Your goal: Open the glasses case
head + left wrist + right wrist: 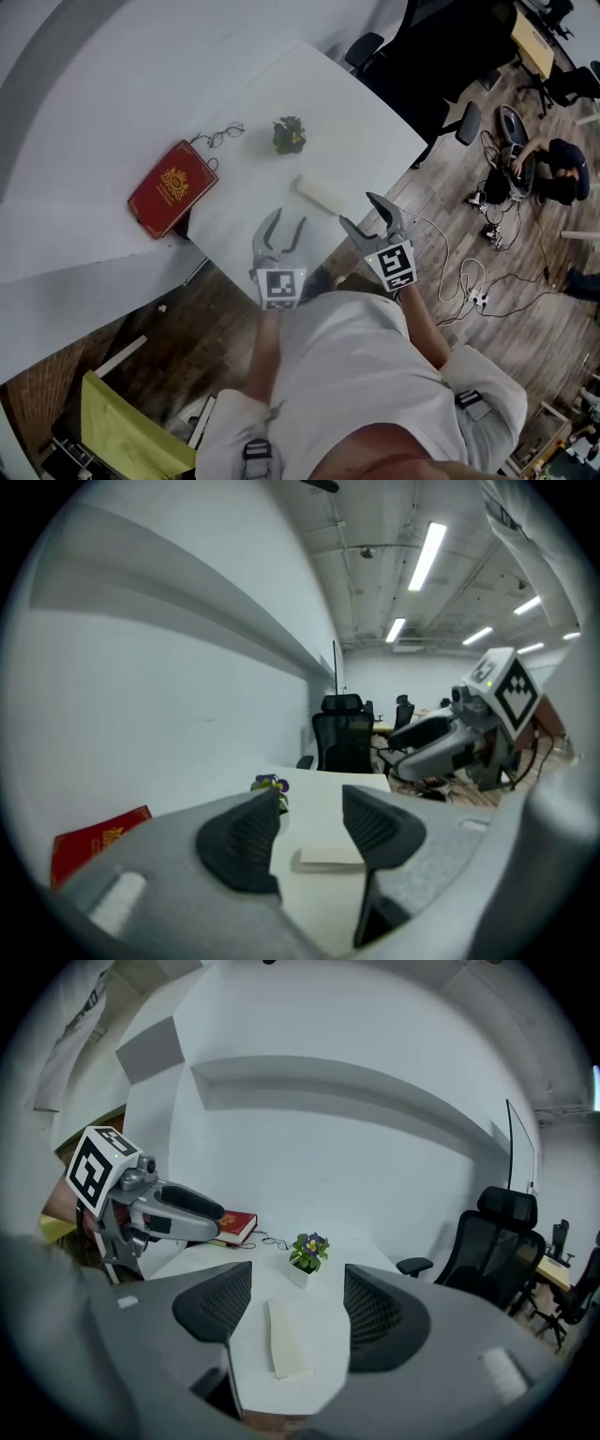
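left tool and right tool, held side by side over the near edge of the white counter, jaws apart and empty, with the closed cream glasses case lying just beyond, between them.

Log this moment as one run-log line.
stage: pre-grasp | left gripper: open, empty | right gripper: open, empty | glasses case: closed, on table, untouched

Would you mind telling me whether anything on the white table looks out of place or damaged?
Nothing stands out. The glasses case lies flat and closed, the potted plant stands upright, and the red book lies flat; nothing is spilled or visibly broken.
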A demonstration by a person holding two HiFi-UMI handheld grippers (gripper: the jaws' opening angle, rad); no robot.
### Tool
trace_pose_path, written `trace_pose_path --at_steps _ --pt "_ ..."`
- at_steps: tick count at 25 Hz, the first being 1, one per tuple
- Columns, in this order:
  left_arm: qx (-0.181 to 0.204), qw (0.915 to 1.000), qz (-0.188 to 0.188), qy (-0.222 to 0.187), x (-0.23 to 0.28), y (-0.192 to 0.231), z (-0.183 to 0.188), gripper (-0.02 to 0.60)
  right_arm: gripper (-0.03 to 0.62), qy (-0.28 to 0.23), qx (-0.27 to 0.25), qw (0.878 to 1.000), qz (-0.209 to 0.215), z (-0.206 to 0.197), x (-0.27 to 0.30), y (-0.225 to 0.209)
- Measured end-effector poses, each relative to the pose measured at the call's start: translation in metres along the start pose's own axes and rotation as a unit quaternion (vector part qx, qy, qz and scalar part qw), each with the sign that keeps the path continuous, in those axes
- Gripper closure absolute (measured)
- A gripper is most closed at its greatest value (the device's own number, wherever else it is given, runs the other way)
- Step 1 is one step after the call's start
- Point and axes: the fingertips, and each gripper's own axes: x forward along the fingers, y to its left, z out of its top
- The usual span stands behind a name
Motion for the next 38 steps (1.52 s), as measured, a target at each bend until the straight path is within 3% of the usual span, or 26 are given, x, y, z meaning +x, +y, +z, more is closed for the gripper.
trace_pose_path --at_steps 17,26,38 --pt "-0.023 0.9954 -0.042 0.083 0.047 -0.002 -0.086 0.371 0.286 0.117 -0.027 0.991 0.057 -0.076 0.065 0.008" --pt "-0.051 0.9896 -0.026 0.132 0.072 -0.004 -0.135 0.373 0.286 0.163 -0.056 0.979 0.106 -0.114 0.093 0.008" --pt "-0.062 0.9818 -0.011 0.179 0.103 -0.007 -0.161 0.373 0.286 0.192 -0.056 0.967 0.158 -0.143 0.115 0.007"
